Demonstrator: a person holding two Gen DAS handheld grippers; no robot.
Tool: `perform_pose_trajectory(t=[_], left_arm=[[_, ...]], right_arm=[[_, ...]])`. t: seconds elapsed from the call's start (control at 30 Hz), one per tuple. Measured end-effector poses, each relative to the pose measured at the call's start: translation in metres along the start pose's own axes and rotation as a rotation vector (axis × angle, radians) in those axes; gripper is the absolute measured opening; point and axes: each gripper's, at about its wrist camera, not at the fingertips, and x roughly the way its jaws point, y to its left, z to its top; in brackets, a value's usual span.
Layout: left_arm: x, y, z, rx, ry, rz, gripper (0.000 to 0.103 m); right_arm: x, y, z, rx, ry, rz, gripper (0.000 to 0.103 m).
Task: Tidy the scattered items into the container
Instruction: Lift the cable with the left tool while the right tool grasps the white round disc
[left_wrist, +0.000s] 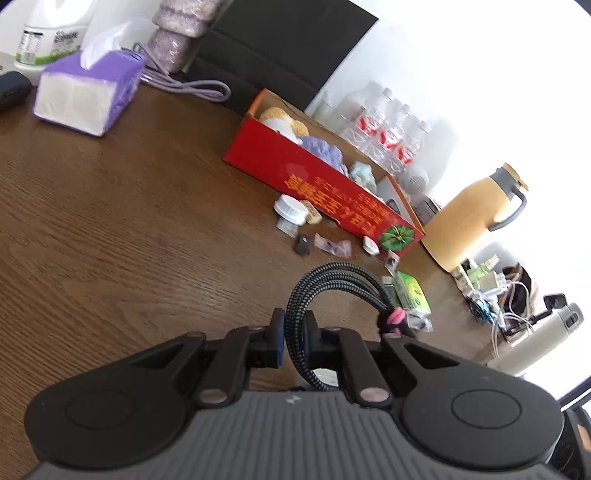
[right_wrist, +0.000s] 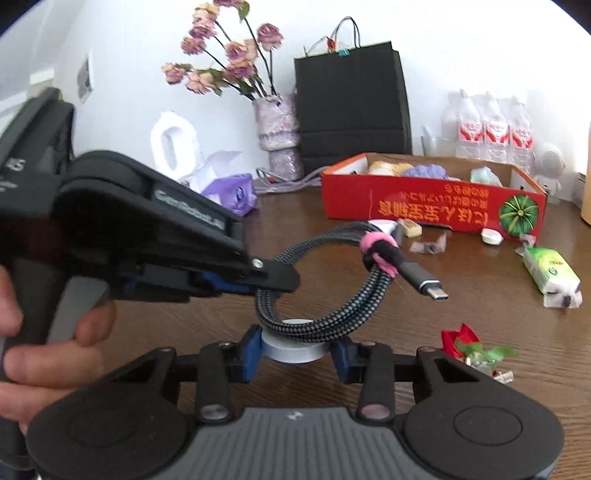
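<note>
My left gripper (left_wrist: 295, 325) is shut on a coiled black-and-grey braided USB cable (left_wrist: 325, 273) bound with a pink tie, and holds it above the wooden table. The right wrist view shows that gripper (right_wrist: 273, 280) coming in from the left with the cable (right_wrist: 332, 310) hanging from it. Just below the coil, my right gripper (right_wrist: 297, 347) has its blue pads against both sides of a white round disc (right_wrist: 295, 354). The red cardboard box (left_wrist: 295, 166) (right_wrist: 424, 206) stands open further back, with soft items inside.
In front of the box lie a green tissue packet (right_wrist: 550, 273), a red flower wrapper (right_wrist: 461, 339), a beige block (right_wrist: 410, 228) and a white cap (left_wrist: 291, 208). Further off are a purple tissue box (left_wrist: 85, 96), a yellow jug (left_wrist: 476, 218) and a flower vase (right_wrist: 277, 125). A hand (right_wrist: 48, 343) grips the left handle.
</note>
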Motion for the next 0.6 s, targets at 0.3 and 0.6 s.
perform_pose_trajectory(t=[0.3, 0.6], left_arm=[[-0.009, 0.006, -0.005, 0.216, 0.028, 0.18, 0.01], [0.009, -0.007, -0.019, 0.402, 0.065, 0.285, 0.017]], right_arm=[[0.003, -0.035, 0.0, 0.008, 0.082, -0.234, 0.039], [-0.008, -0.053, 0.001, 0.075, 0.108, -0.192, 0.066]])
